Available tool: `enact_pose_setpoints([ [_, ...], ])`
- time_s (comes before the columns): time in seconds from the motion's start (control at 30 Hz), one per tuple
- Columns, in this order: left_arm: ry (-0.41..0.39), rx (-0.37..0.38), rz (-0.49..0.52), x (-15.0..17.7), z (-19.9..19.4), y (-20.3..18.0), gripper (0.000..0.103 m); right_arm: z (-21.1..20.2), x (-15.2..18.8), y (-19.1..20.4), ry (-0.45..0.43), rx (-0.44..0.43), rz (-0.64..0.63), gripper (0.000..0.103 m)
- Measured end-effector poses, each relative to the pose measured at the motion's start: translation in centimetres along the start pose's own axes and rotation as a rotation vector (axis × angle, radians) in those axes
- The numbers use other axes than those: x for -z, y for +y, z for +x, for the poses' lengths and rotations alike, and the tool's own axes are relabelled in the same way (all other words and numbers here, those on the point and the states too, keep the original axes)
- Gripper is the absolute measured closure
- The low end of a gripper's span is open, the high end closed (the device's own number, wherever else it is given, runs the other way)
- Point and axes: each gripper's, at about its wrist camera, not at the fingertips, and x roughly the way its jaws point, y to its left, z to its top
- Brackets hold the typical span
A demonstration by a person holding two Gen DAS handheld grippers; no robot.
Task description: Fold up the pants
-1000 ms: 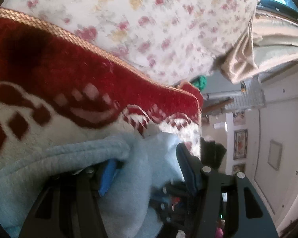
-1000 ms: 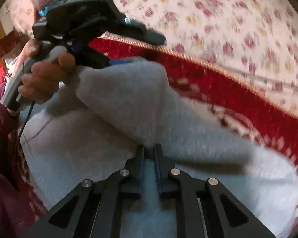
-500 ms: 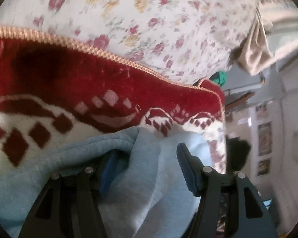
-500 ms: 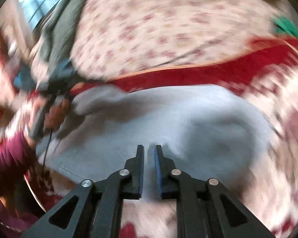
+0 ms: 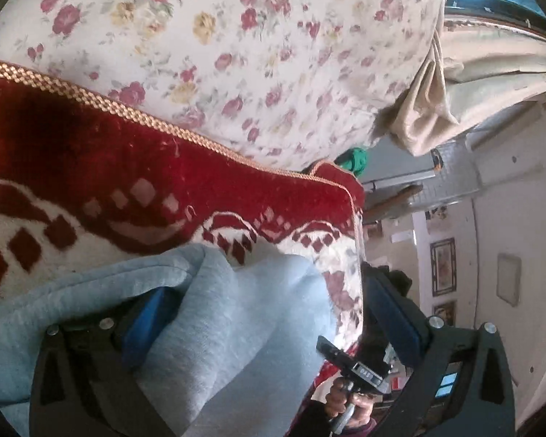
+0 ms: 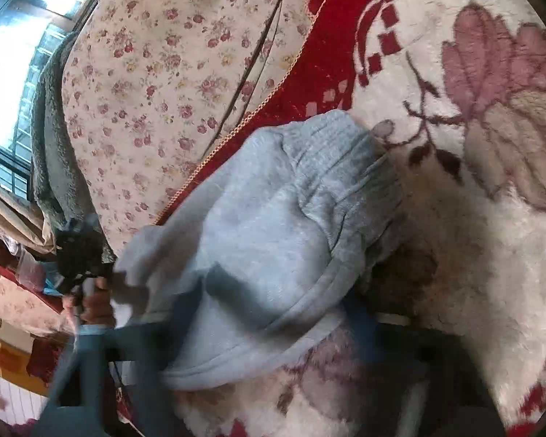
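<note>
Left gripper (image 5: 269, 313) just opened wide, releasing pants (image 6: 273, 240) bunched on blanket (image 6: 491, 218) at 12 o'clock; right gripper (image 6: 244, 327), blurred, also opening, fabric between jaws. Fold laid.

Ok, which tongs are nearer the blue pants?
Left. The left tongs straddle a fold of the blue pants, with the jaws just opened wide around it. The right tongs, also just opening, hang beside the pants' edge.

You get daylight glare from the window (image 6: 14, 47); right view's bottom is motion-blurred, both views bend at edges.
</note>
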Motion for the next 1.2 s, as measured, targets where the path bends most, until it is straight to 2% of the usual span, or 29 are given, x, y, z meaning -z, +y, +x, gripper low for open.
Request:
enact_pose_setpoints([
  [0.03, 0.003, -0.027, 0.020, 0.1, 0.2, -0.5, 0.000, -0.3, -0.1, 0.4, -0.010, 0.009, -0.033, 0.069],
  [0.1, 0.016, -0.076, 0.090, 0.4, 0.7, -1.7, 0.000, -1.7, -0.5, 1.5, -0.050, 0.012, -0.093, 0.077],
  [0.17, 0.031, -0.098, 0.144, 0.6, 1.1, -2.4, 0.000, -2.8, -0.7, 2.7, -0.074, 0.018, -0.153, 0.080],
  [0.27, 0.055, -0.169, 0.116, 0.4, 2.1, -1.3, 0.000, -3.4, -0.6, 3.7, -0.082, 0.032, -0.210, 0.082],
  [0.33, 0.075, -0.209, 0.156, 0.3, 2.5, -1.1, 0.000, -3.8, 0.0, 3.7, -0.088, 0.036, -0.215, 0.083],
  [0.43, 0.085, -0.153, 0.127, -0.3, 2.3, -0.4, 0.000, -4.0, 1.2, 2.3, -0.069, 0.052, -0.186, 0.084],
  [0.5, 0.137, -0.123, 0.020, -1.1, 2.9, 1.4, 0.000, -2.6, 1.7, 0.6, -0.004, 0.087, -0.146, 0.084],
  [0.53, 0.131, -0.117, -0.003, -1.1, 2.8, 1.5, 0.000, -1.8, 1.9, -0.3, 0.044, 0.098, -0.132, 0.084],
  [0.57, 0.115, -0.097, -0.009, -1.1, 2.3, 1.1, 0.000, -1.6, 2.0, -0.5, 0.049, 0.097, -0.124, 0.084],
  [0.67, 0.146, -0.118, 0.108, -0.7, 1.4, -1.7, 0.000, -2.8, 1.6, -0.1, 0.026, 0.082, -0.097, 0.079],
  [0.73, 0.177, -0.134, 0.151, -0.7, 1.1, -3.0, 0.000, -3.4, 1.5, 0.5, 0.029, 0.094, -0.088, 0.079],
  [0.8, 0.177, -0.226, 0.215, -0.7, 0.3, -4.2, 0.000, -3.9, 1.5, 1.4, 0.026, 0.137, -0.125, 0.079],
  [0.83, 0.132, -0.323, 0.304, -0.8, -0.8, -5.2, 0.000, -4.1, 1.6, 1.5, 0.029, 0.152, -0.130, 0.077],
  [0.9, 0.096, -0.402, 0.381, -1.1, -2.2, -5.8, 0.000, -3.9, 1.4, 1.1, 0.050, 0.201, -0.101, 0.072],
  [0.93, 0.092, -0.394, 0.356, -1.6, -3.1, -5.6, 0.000, -4.1, 1.3, 1.0, 0.041, 0.215, -0.094, 0.067],
  [1.0, 0.061, -0.295, 0.286, -1.9, -5.0, -4.9, 0.000, -5.1, 1.4, 2.3, 0.001, 0.217, -0.134, 0.067],
  [1.03, 0.057, -0.282, 0.272, -1.8, -5.3, -4.7, 0.000, -5.4, 1.2, 3.1, -0.014, 0.239, -0.162, 0.067],
  [1.1, 0.036, -0.284, 0.252, -0.9, -5.6, -4.5, 0.000, -6.6, 0.8, 6.1, -0.111, 0.356, -0.267, 0.066],
  [1.13, 0.032, -0.268, 0.248, -0.4, -5.4, -4.4, 0.000, -6.7, 0.5, 7.7, -0.139, 0.376, -0.316, 0.063],
  [1.17, 0.037, -0.255, 0.240, 0.1, -4.9, -4.4, 0.000, -6.3, 0.2, 9.4, -0.146, 0.362, -0.370, 0.060],
  [1.2, 0.046, -0.250, 0.230, 0.7, -4.1, -4.2, 0.000, -5.6, -0.1, 10.7, -0.134, 0.327, -0.404, 0.051],
])
